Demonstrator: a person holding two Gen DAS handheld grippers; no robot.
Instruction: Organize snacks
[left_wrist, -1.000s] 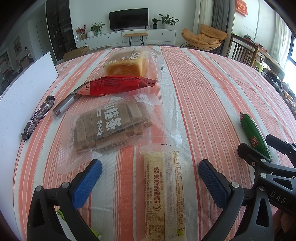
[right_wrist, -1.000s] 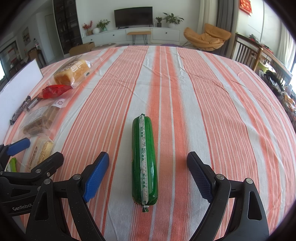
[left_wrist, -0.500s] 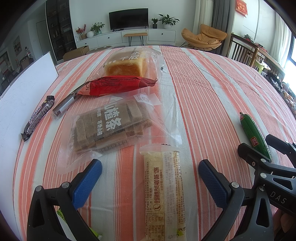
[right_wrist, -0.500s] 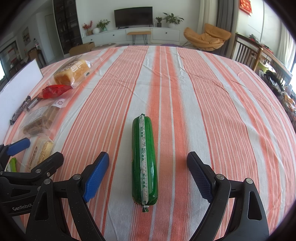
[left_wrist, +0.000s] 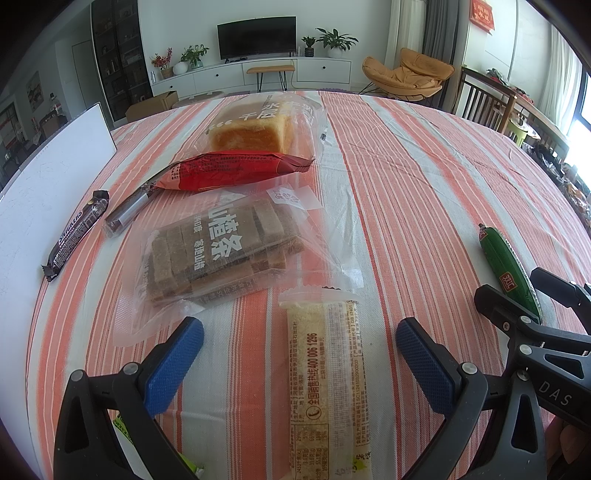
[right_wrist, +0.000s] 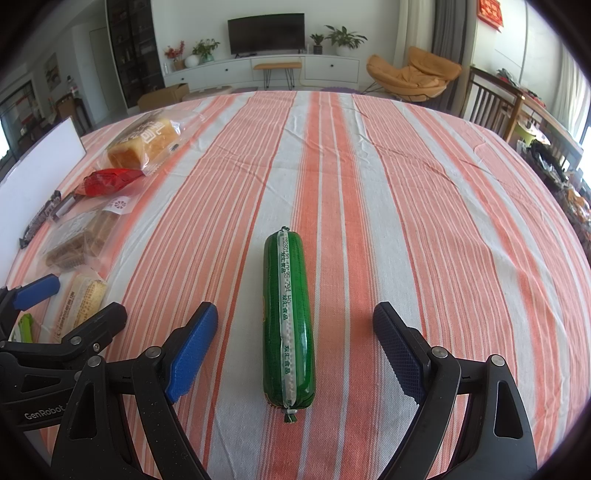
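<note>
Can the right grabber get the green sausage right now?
Probably yes. The right gripper is open, and the green sausage lies lengthwise between its fingers on the striped tablecloth, with nothing blocking it.

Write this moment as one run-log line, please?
left gripper: open, astride pale snack bar | right gripper: open, astride green sausage | nothing gripped | striped tablecloth

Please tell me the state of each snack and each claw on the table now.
Left claw: open, around cake stick.
Right claw: open, around sausage.
Green sausage: lying flat, sealed.
Cake stick: flat, sealed.
Hawthorn strips: flat, sealed.
Bread: bagged.
</note>
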